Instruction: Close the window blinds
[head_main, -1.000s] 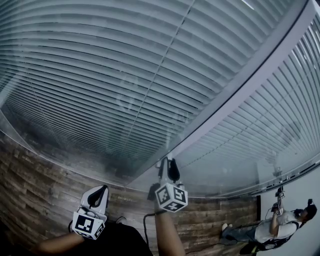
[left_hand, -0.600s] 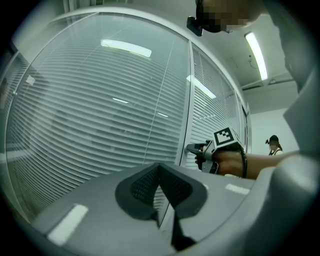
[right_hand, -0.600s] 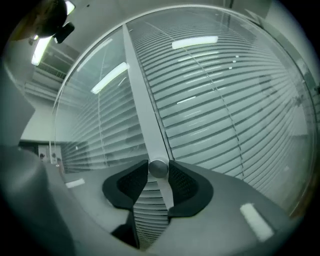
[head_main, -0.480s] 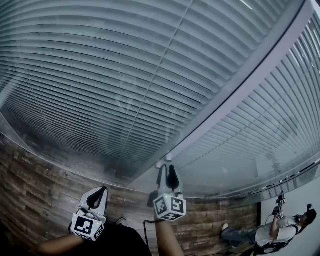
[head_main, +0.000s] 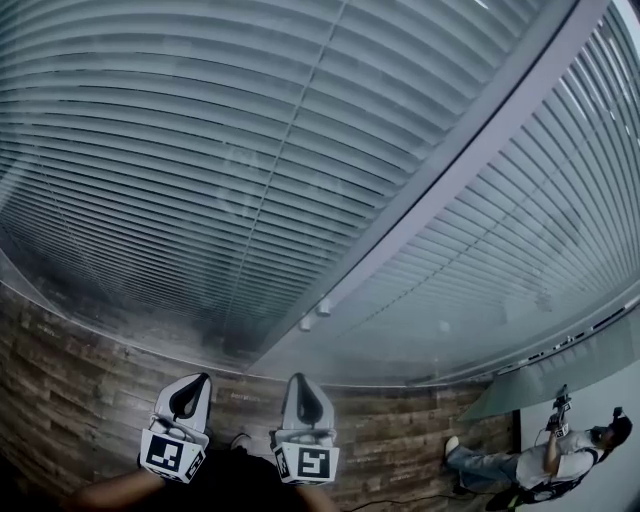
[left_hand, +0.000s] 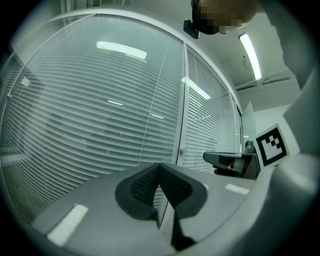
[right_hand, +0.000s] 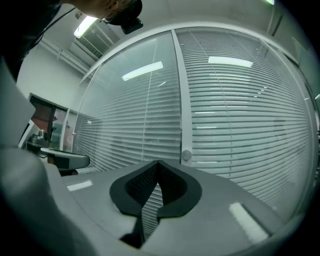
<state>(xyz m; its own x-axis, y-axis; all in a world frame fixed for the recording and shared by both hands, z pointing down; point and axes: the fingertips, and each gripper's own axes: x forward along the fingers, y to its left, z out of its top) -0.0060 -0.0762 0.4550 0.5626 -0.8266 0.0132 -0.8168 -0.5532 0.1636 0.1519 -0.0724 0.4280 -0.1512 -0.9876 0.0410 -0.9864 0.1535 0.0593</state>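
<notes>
White slatted blinds (head_main: 200, 150) hang behind glass panes on both sides of a grey upright frame (head_main: 450, 175). Their slats show as close horizontal bands. A small round knob (head_main: 322, 308) sits low on the frame; it also shows in the right gripper view as knob (right_hand: 186, 155) and in the left gripper view as knob (left_hand: 181, 151). My right gripper (head_main: 303, 380) is below the knob and apart from it, jaws shut with nothing between them. My left gripper (head_main: 193, 382) hangs beside it at the left, also shut and empty. Each gripper's closed jaws show in its own view, left gripper (left_hand: 160, 167) and right gripper (right_hand: 158, 164).
Wood-patterned flooring (head_main: 80, 380) runs along the foot of the glass. A person (head_main: 545, 465) stands at the far lower right holding a pair of grippers. Ceiling lights reflect in the panes.
My right gripper has drawn back down and left from the knob on the frame, and its jaws have shut. The left gripper has stayed in place.
</notes>
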